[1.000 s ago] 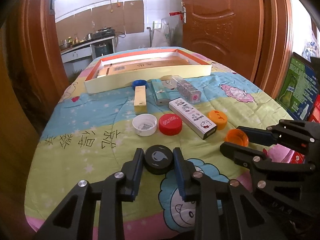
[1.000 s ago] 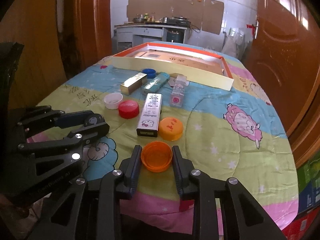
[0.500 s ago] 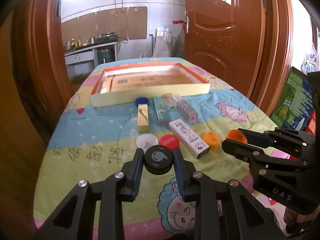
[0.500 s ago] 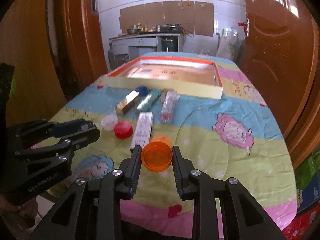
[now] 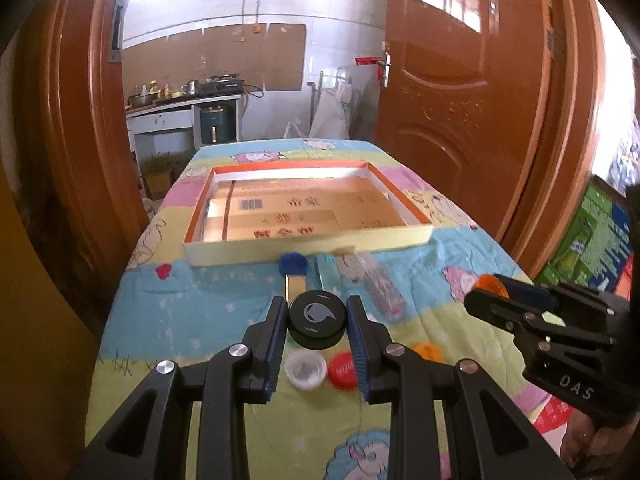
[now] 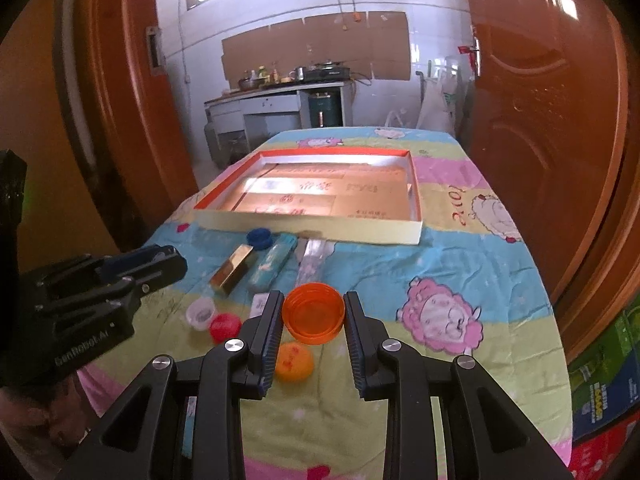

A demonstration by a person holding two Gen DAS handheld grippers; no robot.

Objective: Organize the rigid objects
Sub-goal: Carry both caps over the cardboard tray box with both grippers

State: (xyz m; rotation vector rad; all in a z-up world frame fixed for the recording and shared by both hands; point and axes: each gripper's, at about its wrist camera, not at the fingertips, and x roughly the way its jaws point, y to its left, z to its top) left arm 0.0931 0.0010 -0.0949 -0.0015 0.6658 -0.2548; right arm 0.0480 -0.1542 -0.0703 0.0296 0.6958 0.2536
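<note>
Aloft now: my left gripper point(image 5: 317, 322) has its fingers closed on a black cap point(image 5: 317, 319) bearing a grey emblem; my right gripper point(image 6: 313, 314) has its fingers closed on an open orange lid point(image 6: 313, 313). Both are held above the desk. "DAS" reads on the right gripper's body, "GenRobot.AI" on the left's. Cartoon-sheep cloth point(image 6: 440, 312) covers the desk; "2012" is printed on it. Shallow orange-rimmed box point(image 5: 308, 216) lies beyond, showing a barcode. Wooden doors, kitchen counter behind.

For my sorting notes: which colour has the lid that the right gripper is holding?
Orange, translucent: the lid in the right gripper, best seen in the right wrist view.
</note>
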